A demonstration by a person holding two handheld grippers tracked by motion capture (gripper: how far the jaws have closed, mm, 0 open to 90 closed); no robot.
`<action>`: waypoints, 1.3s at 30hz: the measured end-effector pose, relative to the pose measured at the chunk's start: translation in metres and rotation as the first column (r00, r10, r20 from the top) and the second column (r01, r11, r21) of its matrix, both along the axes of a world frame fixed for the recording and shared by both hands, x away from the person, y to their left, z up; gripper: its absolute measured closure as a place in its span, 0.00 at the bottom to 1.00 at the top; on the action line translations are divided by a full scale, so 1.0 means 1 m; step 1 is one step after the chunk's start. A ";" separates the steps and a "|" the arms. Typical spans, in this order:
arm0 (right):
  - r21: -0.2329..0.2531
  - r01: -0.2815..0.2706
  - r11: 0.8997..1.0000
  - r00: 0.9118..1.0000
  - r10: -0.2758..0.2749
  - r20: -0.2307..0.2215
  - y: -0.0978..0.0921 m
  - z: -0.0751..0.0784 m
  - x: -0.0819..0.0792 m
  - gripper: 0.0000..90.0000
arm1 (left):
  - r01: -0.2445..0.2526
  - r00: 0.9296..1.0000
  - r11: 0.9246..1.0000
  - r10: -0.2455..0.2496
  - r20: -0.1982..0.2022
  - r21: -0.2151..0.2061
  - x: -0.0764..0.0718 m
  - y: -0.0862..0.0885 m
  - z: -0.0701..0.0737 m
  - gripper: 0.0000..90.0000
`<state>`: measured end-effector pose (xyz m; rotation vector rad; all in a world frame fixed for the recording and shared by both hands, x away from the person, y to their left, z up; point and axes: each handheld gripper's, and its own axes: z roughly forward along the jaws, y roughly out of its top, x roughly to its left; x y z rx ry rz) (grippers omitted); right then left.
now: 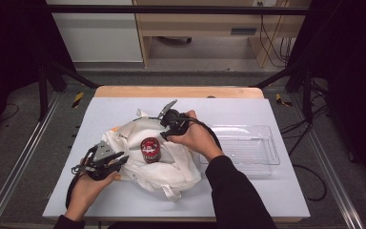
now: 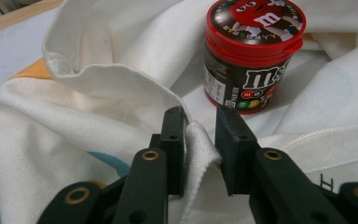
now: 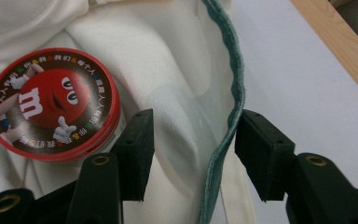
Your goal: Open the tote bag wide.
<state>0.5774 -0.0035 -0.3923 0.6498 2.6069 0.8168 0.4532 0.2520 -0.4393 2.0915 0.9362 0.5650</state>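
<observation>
Tote bag point(image 1: 145, 155), white cloth, lies crumpled mid-table point(image 1: 124, 107) on the pale blue top, between the two grippers. M&M's can point(image 1: 150, 150) stands upright on the bag, red lid, dark brown body. High view adds the clear plastic tray point(image 1: 248, 143) to the right of the bag and touching its edge, plus both hands and a dark sleeve. Left gripper point(image 1: 106, 161) sits at the bag's left side, right gripper point(image 1: 174, 123) at its far edge behind the can.

Left gripper view: jaws stand narrow with a fold of the bag's hemmed white edge point(image 2: 198, 154) between them, pads just about touching the cloth; can point(image 2: 251, 51) close behind, label and printed lid readable. An orange patch shows under the cloth at left.

Right gripper view: jaws set wide, a green-trimmed bag edge point(image 3: 228, 107) running between them, not pinched. Can lid point(image 3: 51, 102) seen from above, beside the left jaw. Wooden table edge at top right.
</observation>
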 end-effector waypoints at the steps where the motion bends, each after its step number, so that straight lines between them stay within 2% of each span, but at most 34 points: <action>1: -0.010 -0.004 1.000 1.000 0.004 0.002 0.002 -0.002 0.000 0.54 | 0.001 1.000 1.000 -0.001 0.002 0.003 0.000 0.000 0.000 0.83; 10: -0.085 -0.042 0.995 0.999 0.040 -0.024 0.008 -0.015 -0.001 0.64 | -0.005 0.999 1.000 0.006 0.035 -0.006 -0.001 0.000 0.002 0.87; 13: -0.109 -0.048 0.993 0.999 0.046 -0.021 0.012 -0.017 -0.003 0.70 | -0.005 0.999 1.000 0.005 0.040 -0.006 -0.002 0.000 0.003 0.88; 17: -0.135 -0.047 0.990 0.999 0.046 -0.010 0.013 -0.019 -0.003 0.88 | -0.002 0.999 1.000 0.003 0.044 -0.005 -0.003 0.001 0.005 0.89; 23: -0.125 -0.009 0.992 1.000 0.010 0.009 0.010 -0.014 -0.001 0.95 | 0.009 0.999 1.000 -0.009 0.042 0.005 -0.008 0.006 0.006 0.91; 29: -0.068 0.057 0.996 0.997 -0.054 0.057 -0.002 -0.001 0.004 0.96 | 0.013 0.999 1.000 -0.014 0.044 0.012 -0.014 0.010 0.007 0.93; 33: -0.054 0.089 0.995 0.994 -0.085 0.076 -0.007 0.004 0.005 0.96 | 0.014 0.998 0.999 -0.017 0.053 0.048 -0.018 0.012 0.010 0.93; 39: -0.041 0.135 0.990 0.988 -0.131 0.080 -0.016 0.008 0.009 0.96 | 0.004 0.999 0.998 -0.006 0.044 0.060 -0.020 0.017 0.008 0.94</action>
